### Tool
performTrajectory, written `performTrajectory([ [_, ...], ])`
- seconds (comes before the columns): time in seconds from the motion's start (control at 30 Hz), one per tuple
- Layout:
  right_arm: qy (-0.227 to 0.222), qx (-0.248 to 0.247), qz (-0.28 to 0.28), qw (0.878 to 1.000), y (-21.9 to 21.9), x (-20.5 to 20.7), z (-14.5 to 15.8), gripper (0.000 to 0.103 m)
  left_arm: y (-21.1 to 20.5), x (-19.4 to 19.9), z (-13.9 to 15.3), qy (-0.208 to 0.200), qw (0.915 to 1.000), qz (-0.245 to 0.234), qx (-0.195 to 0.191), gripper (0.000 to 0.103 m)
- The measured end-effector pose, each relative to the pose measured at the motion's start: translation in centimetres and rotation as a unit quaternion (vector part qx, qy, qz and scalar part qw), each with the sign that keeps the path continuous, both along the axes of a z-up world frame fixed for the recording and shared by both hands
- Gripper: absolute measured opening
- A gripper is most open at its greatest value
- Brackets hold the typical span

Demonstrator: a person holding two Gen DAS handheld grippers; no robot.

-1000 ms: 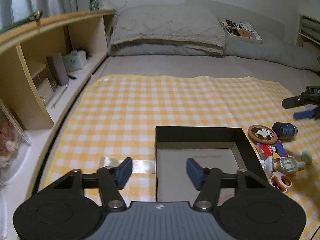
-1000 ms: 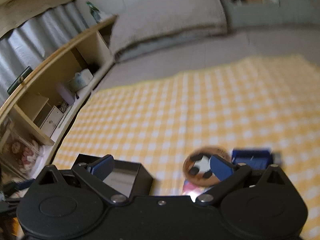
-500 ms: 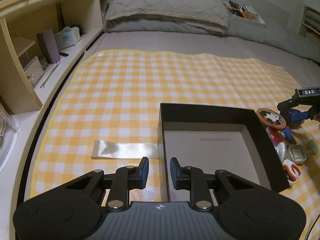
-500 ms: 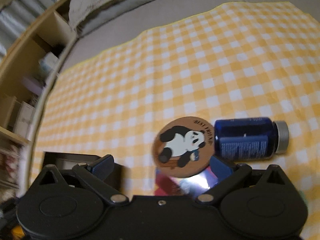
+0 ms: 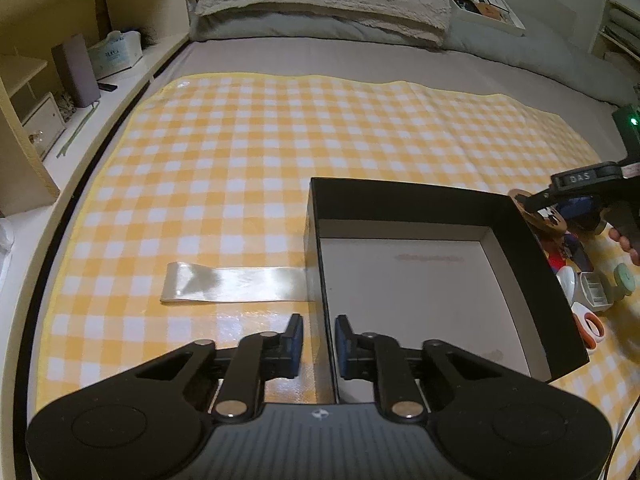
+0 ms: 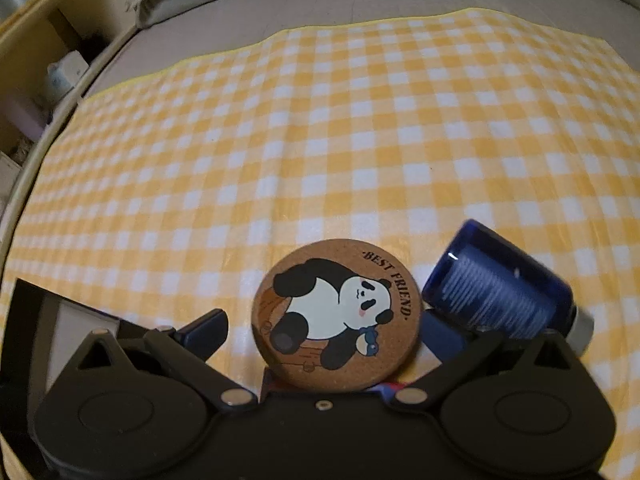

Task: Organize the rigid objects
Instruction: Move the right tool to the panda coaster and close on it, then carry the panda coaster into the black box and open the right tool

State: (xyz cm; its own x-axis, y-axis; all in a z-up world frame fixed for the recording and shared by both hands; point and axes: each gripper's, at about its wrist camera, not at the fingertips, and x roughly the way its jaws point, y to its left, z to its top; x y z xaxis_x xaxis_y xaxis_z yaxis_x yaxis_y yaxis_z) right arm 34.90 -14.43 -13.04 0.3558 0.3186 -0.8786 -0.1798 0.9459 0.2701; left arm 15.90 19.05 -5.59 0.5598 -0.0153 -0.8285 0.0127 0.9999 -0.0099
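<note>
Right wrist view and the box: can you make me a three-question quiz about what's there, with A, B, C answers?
1. Where is the blue bottle?
A) in a sink
B) on the checked cloth, beside the panda coaster
C) on a chair

2. What colour are the walls of the box?
A) black
B) red
C) green

3. How is the box?
A) shut with a lid
B) full of toys
C) open, nothing showing inside

Answers:
1 B: the bottle lies right of the coaster on the yellow checks.
2 A: its walls are black.
3 C: its pale floor shows bare and there is no lid.
</note>
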Motion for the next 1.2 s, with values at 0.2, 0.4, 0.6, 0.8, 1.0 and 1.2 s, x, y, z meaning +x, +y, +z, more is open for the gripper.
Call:
performTrajectory([
  [0.2, -0.007, -0.035, 0.010, 0.999, 1.3, 0.8, -1.0, 0.103, 0.0, 0.4, -0.3, 0.005, 1.0000, -0.004, -0.005, 0.009],
  [0.4, -0.010, -0.051, 0.015, 0.999, 3.3, 1.1, -2.0, 0.097, -0.2, 0.6, -0.4, 0.005, 1.0000, -0.005, 0.000, 0.008],
  [0.6, -0.024, -0.039, 0.036, 0.998, 6.6, 1.0, 0.5, 0.097, -0.2, 0.5, -0.4, 0.001, 1.0000, -0.007, 0.002, 0.008],
  [0.8, -0.091, 0.031, 0.075, 0.993, 10.1, -1.0, 6.5, 0.097, -0.2, 0.2, -0.2, -0.003, 1.0000, -0.008, 0.003, 0.008],
  [1.0, -0.119, 0.082, 0.189, 0.971, 16.1, -3.8, 9.2, 0.097, -0.3, -0.2, -0.1, -0.005, 0.9999, -0.009, 0.003, 0.008],
  [1.2, -0.118, 0.052, 0.299, 0.946, 22.1, -6.9, 7.8, 0.097, -0.3, -0.4, 0.0, -0.004, 1.0000, -0.009, 0.002, 0.008],
])
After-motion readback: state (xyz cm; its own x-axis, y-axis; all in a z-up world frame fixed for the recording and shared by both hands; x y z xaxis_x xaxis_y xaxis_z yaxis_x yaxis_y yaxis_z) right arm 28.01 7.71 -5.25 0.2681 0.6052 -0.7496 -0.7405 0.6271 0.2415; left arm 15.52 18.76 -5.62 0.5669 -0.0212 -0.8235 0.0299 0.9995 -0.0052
